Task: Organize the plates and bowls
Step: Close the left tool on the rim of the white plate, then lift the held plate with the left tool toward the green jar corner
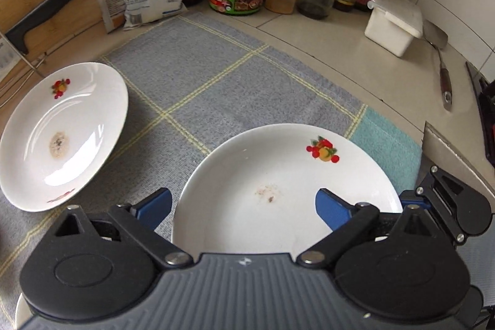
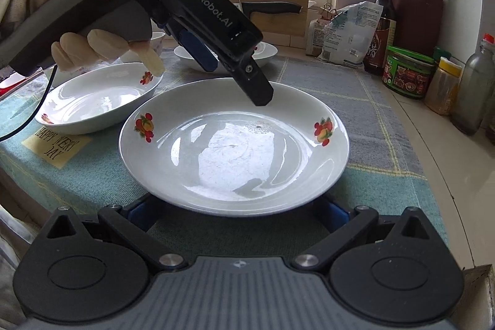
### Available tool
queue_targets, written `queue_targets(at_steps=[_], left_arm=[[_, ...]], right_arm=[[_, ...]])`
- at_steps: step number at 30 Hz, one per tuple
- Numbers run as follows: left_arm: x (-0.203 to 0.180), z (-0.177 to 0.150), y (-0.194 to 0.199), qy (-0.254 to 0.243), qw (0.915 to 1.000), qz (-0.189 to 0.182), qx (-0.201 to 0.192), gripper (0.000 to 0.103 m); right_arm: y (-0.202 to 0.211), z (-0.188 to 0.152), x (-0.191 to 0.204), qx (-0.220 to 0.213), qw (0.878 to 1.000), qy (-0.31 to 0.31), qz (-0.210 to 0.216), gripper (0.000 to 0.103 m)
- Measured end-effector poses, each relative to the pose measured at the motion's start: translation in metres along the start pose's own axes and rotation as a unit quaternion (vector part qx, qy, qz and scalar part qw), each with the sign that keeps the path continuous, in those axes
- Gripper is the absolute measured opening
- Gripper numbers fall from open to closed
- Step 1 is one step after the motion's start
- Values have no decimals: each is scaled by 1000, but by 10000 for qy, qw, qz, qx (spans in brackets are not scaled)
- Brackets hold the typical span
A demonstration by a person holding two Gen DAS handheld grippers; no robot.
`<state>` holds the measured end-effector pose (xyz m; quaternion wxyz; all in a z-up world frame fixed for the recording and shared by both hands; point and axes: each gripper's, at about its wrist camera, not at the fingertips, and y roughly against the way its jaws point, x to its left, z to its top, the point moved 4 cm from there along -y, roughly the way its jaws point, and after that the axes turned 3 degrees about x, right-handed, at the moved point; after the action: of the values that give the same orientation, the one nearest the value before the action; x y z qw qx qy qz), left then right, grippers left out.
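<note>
Plate (image 2: 234, 144), white w/ fruit decals: centre of checked cloth (image 2: 386, 175), nearest right gripper (image 2: 234, 211). Right claw spread, fingers either side of near rim; contact prob. none, but hidden under rim. Left gripper (image 1: 243, 206) spread above plate's far side, pinching nothing.

Risks: glossy rim may slip if pinched shallow; one-sided lift tips plate; the two grippers could clash over it.

Nearby: 2nd plate (image 2: 99, 96) just beside, 3rd plate (image 2: 225, 54) behind. Jars, bottles and knife block (image 2: 417, 17) well apart along wall, not obstructing.
</note>
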<state>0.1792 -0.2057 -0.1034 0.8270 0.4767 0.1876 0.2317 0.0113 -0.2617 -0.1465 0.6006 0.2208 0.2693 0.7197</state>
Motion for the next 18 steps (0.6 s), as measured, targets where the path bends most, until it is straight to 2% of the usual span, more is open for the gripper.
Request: queue_targets(at_steps=[5, 9, 18], left_arm=[[8, -1, -12, -198, 9984, -420, 332, 86], [14, 2, -18, -231, 9962, -648, 538, 82], [15, 12, -25, -322, 9923, -799, 893, 79]], right_arm=[[1, 2, 1, 105, 9998, -118, -139, 103], [1, 3, 2, 170, 9994, -191, -241, 103], [1, 2, 0, 95, 9999, -80, -116, 103]])
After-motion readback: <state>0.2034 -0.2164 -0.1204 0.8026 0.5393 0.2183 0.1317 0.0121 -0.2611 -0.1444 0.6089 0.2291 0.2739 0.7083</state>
